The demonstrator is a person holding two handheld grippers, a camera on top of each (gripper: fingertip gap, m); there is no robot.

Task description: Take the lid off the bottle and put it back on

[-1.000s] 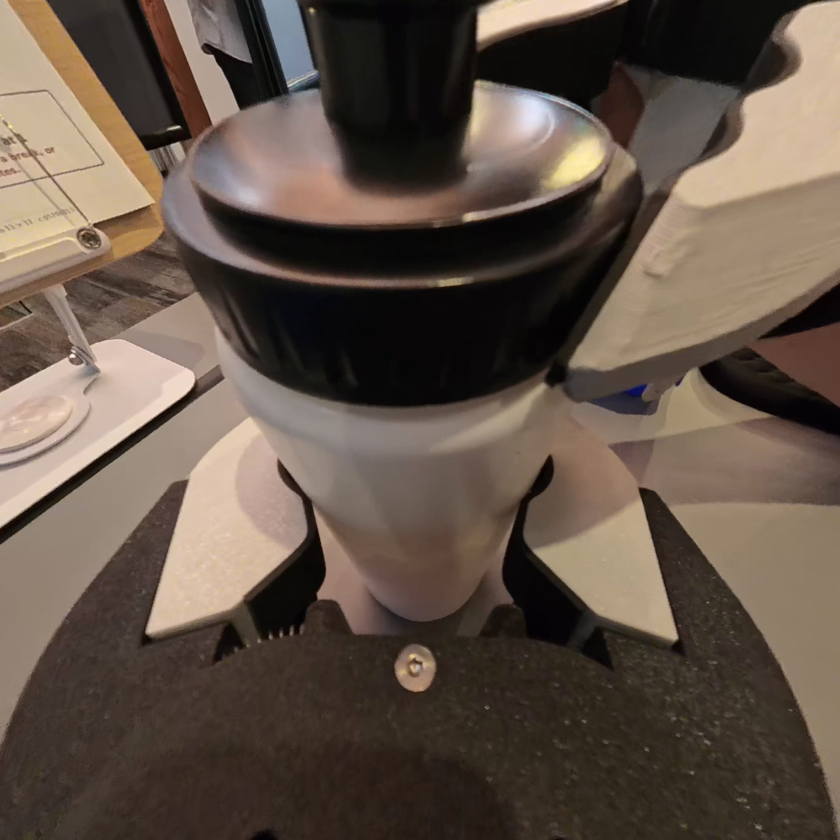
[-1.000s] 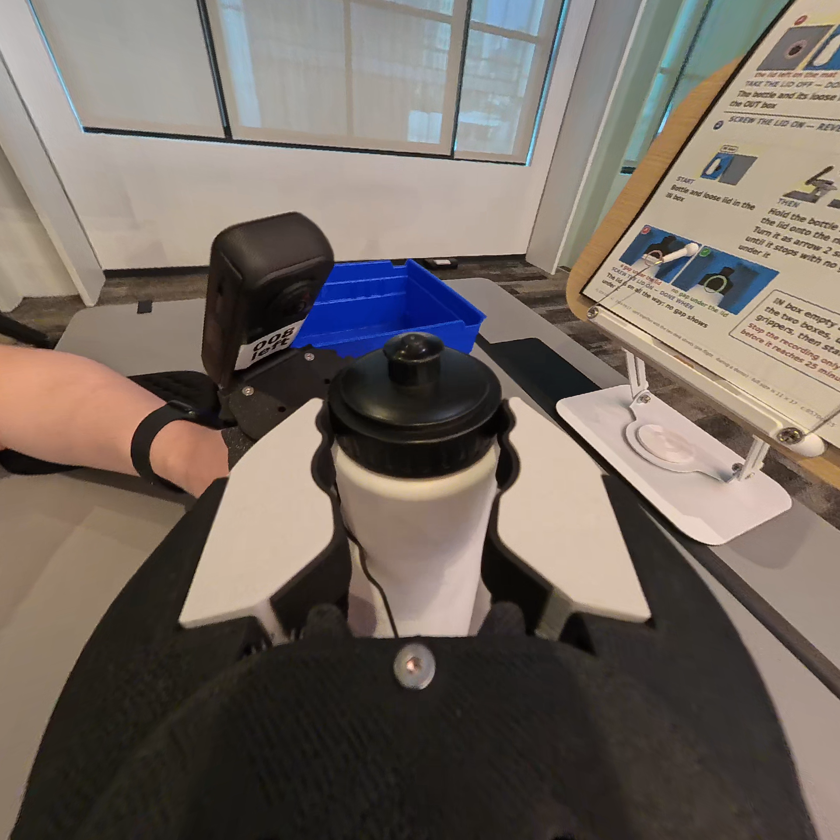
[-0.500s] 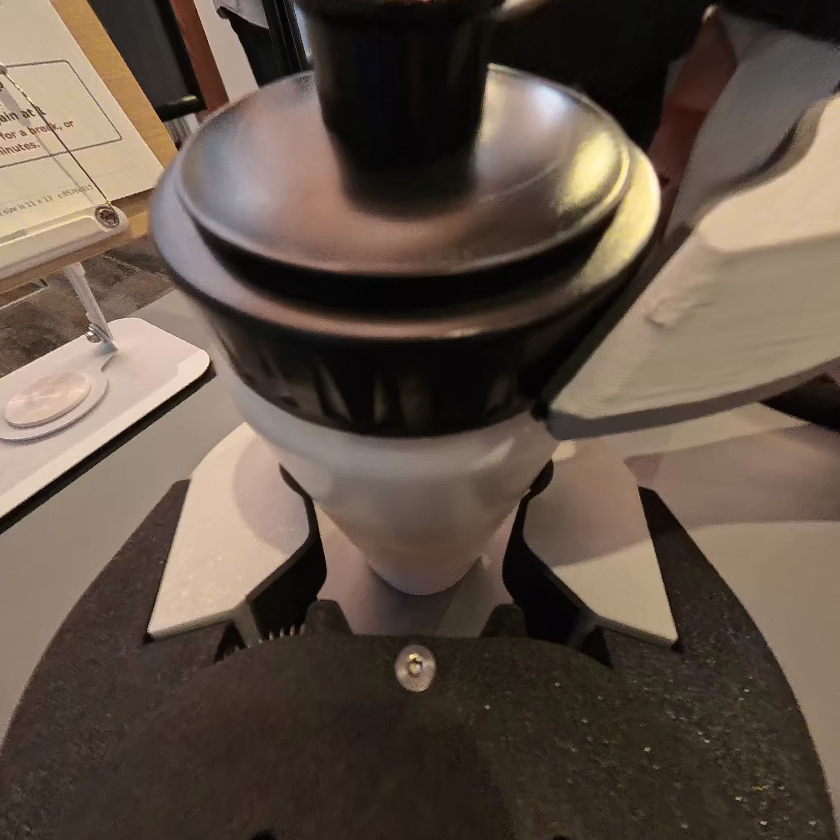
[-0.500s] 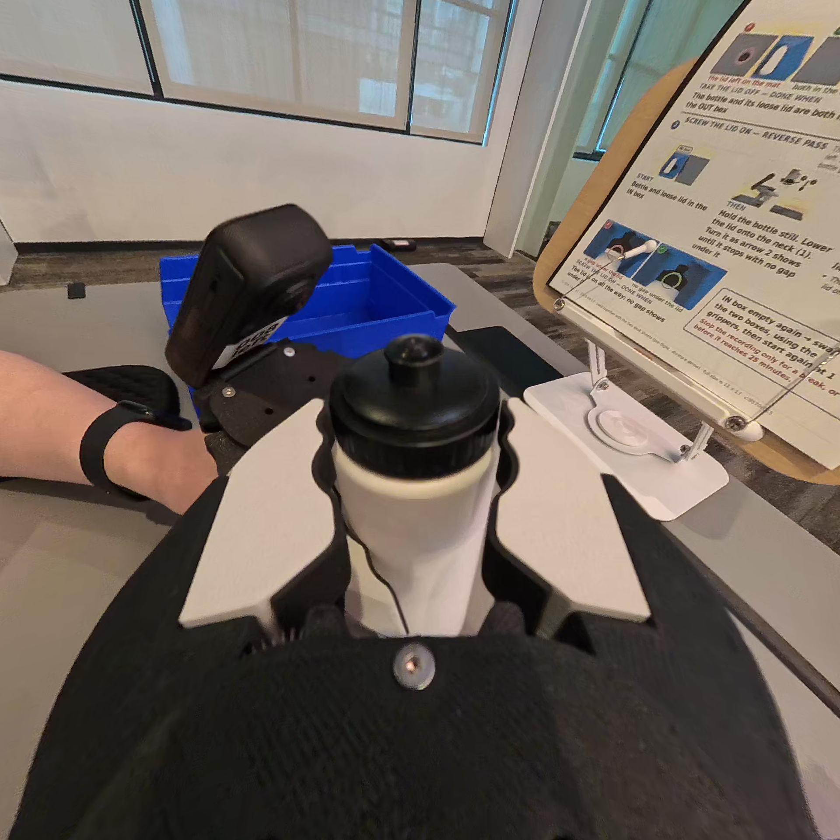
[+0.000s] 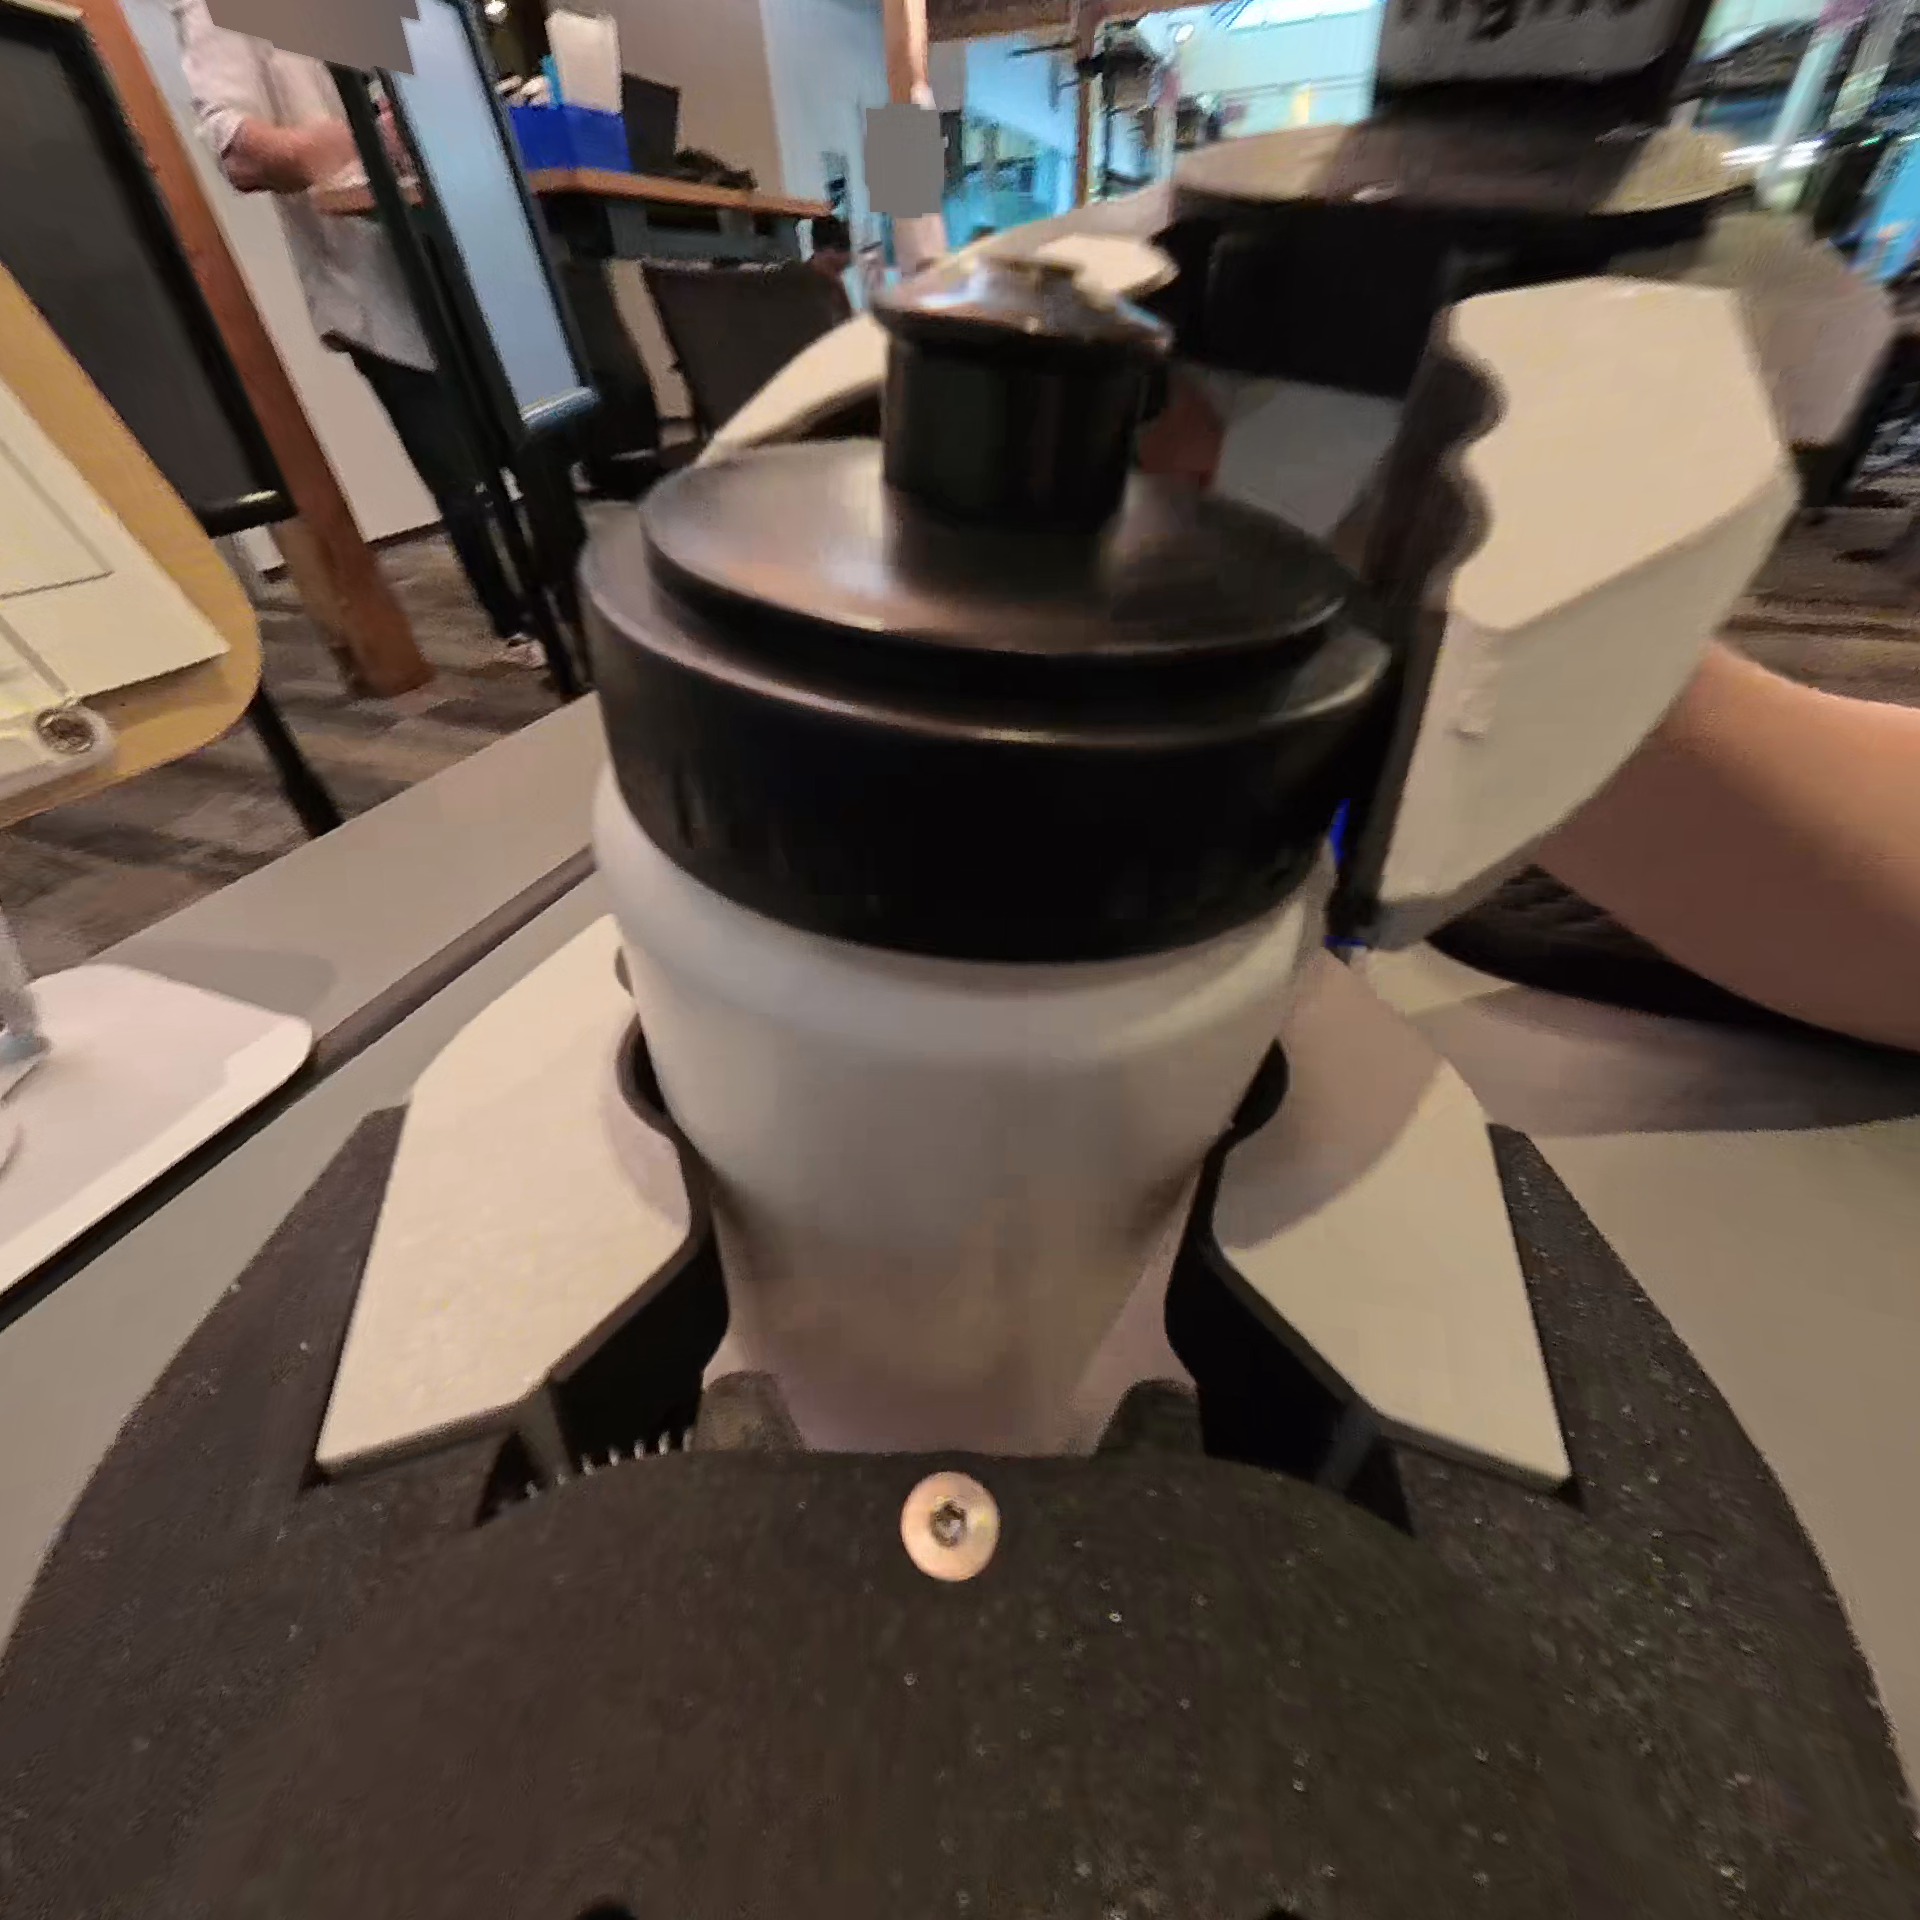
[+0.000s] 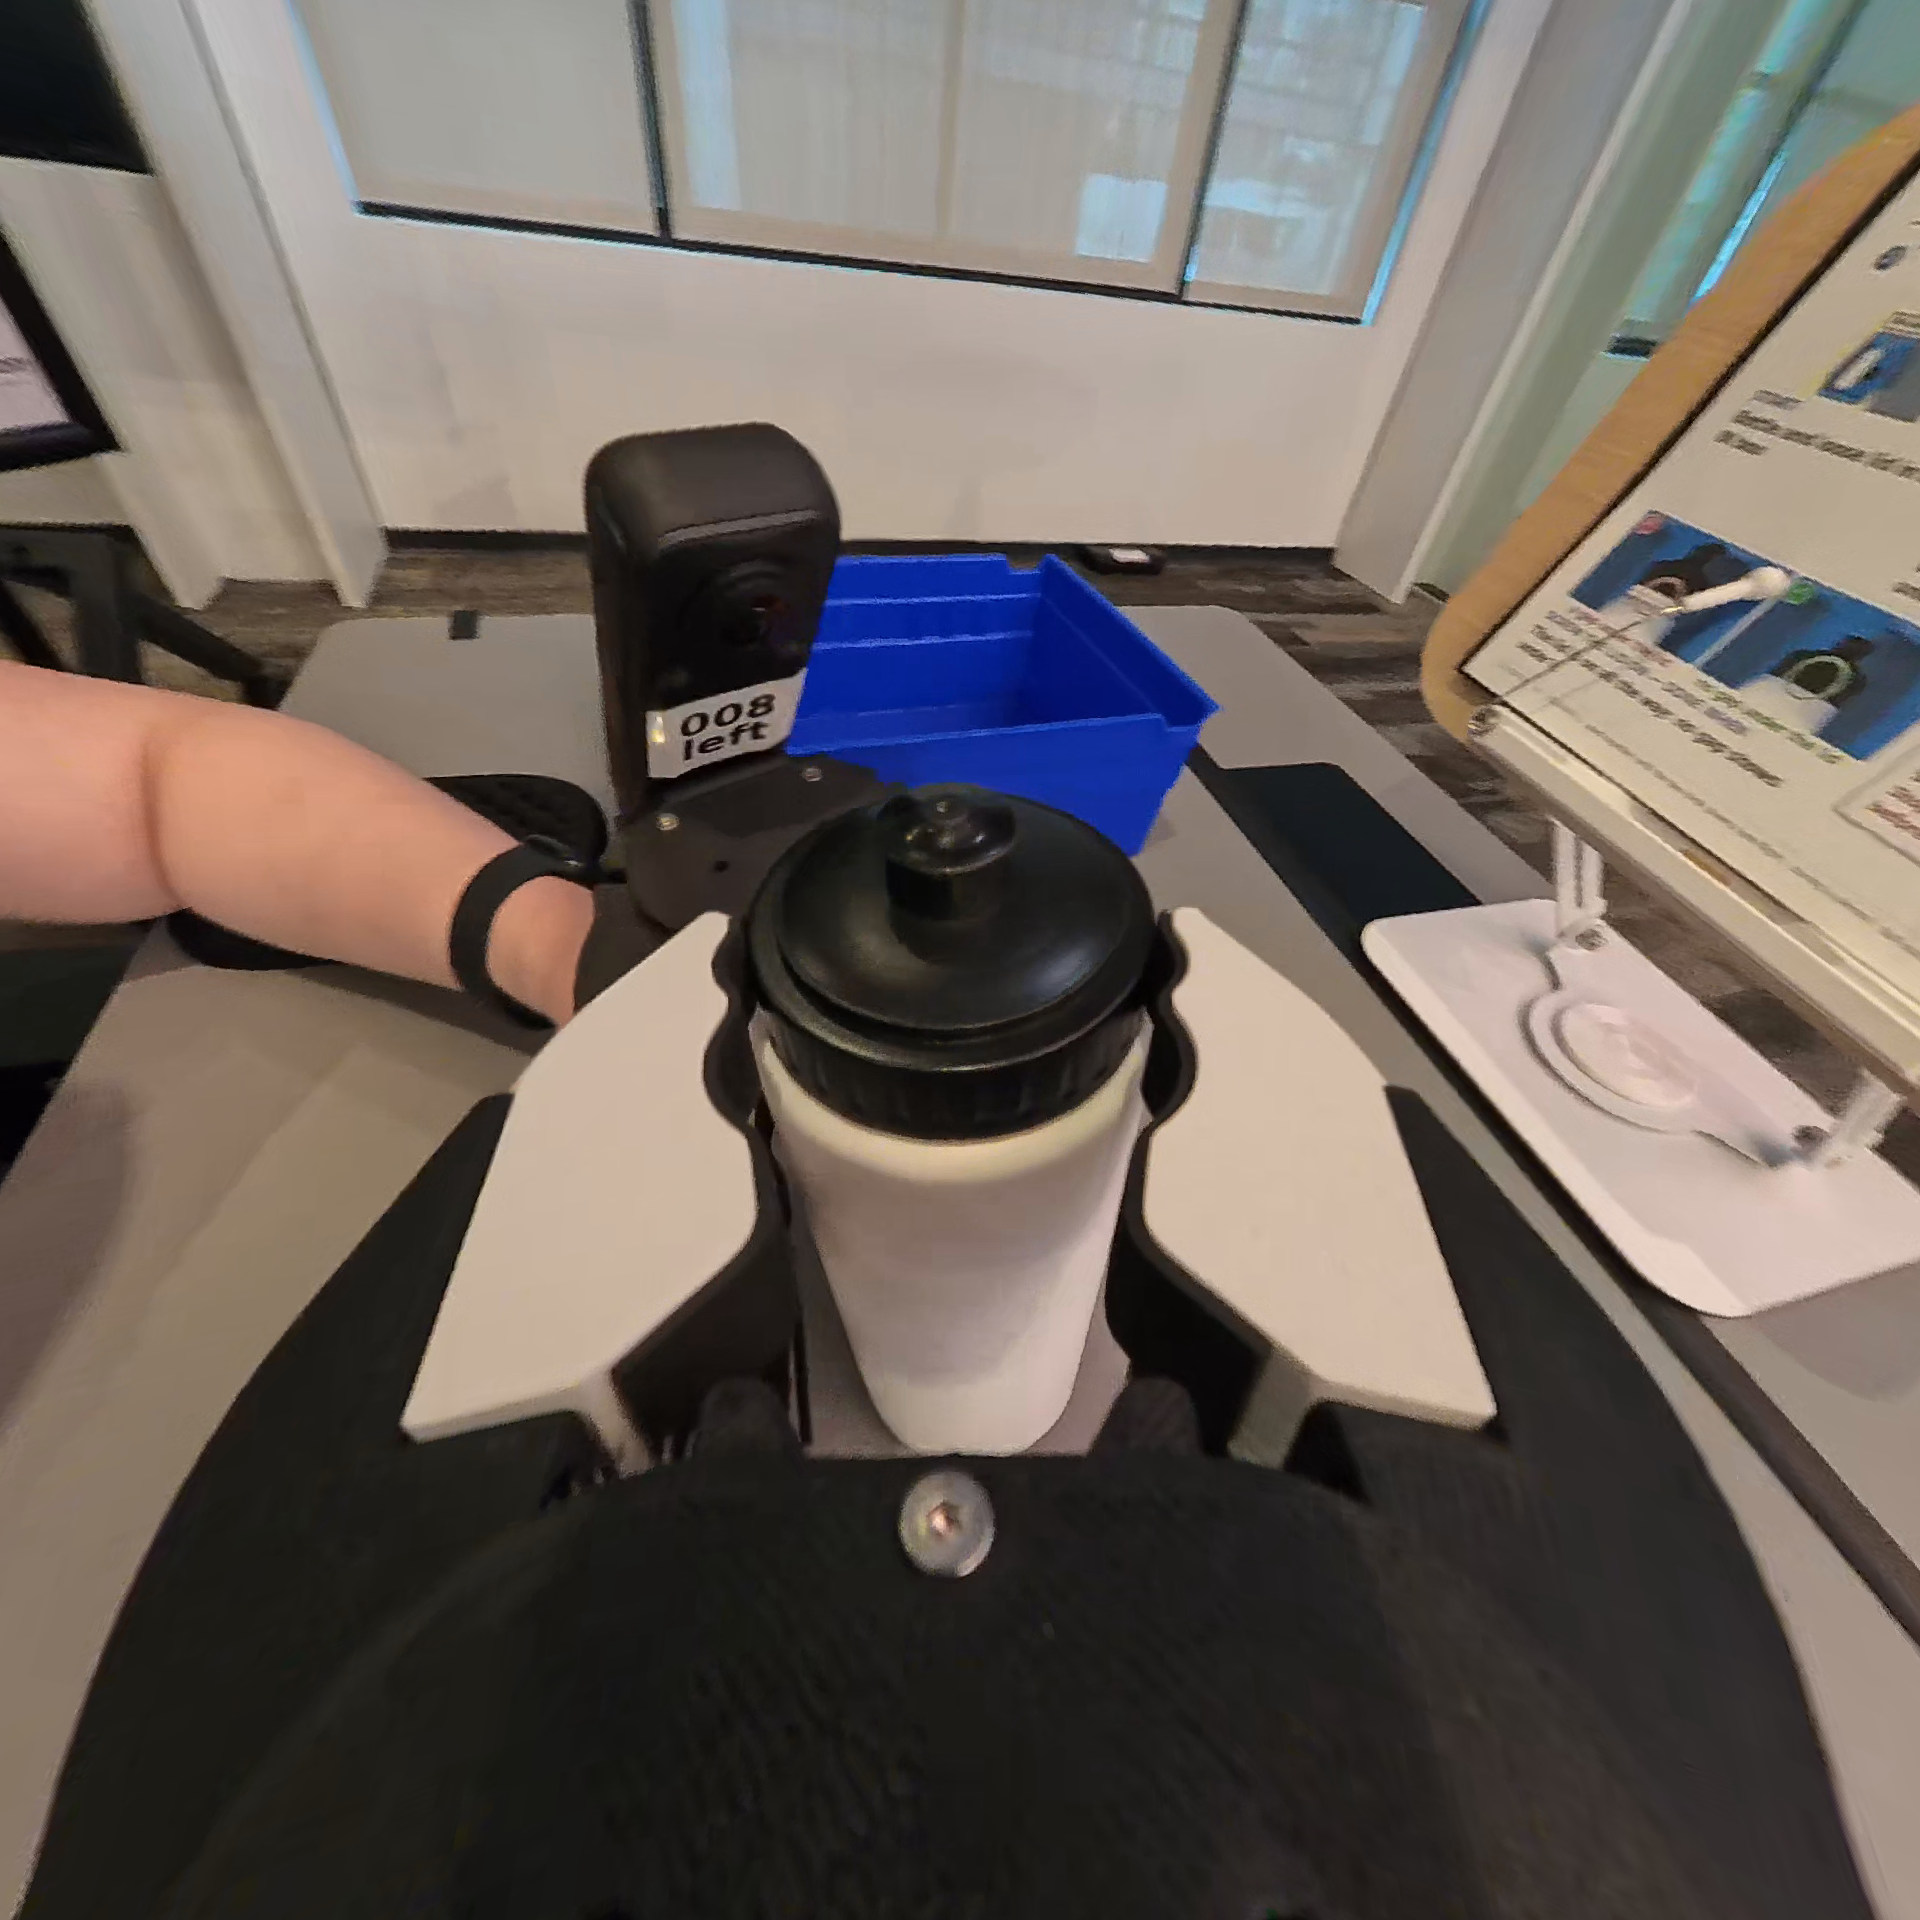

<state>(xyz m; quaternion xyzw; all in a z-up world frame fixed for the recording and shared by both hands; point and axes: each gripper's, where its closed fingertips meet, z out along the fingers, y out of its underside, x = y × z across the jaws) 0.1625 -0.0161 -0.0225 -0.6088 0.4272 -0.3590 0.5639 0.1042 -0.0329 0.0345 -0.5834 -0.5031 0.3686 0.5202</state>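
The white bottle (image 5: 935,1122) fills the middle of the left wrist view, upright, with its black lid (image 5: 977,748) seated on the neck and a black spout standing up from the lid's centre. The left gripper (image 5: 951,1195) has its jaws clamped on the bottle's body below the lid, a white finger (image 5: 509,1247) pressing in from each side. In the upper right of that frame a white finger of the other gripper touches the side of the lid, with a person's forearm (image 5: 1714,842) behind it.

In the right wrist view the same bottle (image 6: 951,1247) stands in the centre of the frame. The right gripper (image 6: 951,1029) has its jaws closed on the ribbed rim of the lid (image 6: 945,997), one white finger (image 6: 1288,1164) on each side. Just behind the lid, the left gripper's black camera (image 6: 707,603) rises above its mount, and a forearm with a black wristband (image 6: 478,925) reaches in from the left edge. A blue bin (image 6: 997,707) sits farther back on the grey surface (image 6: 208,1195). At the right of the frame an instruction board (image 6: 1714,582) leans on a white stand (image 6: 1621,1091).
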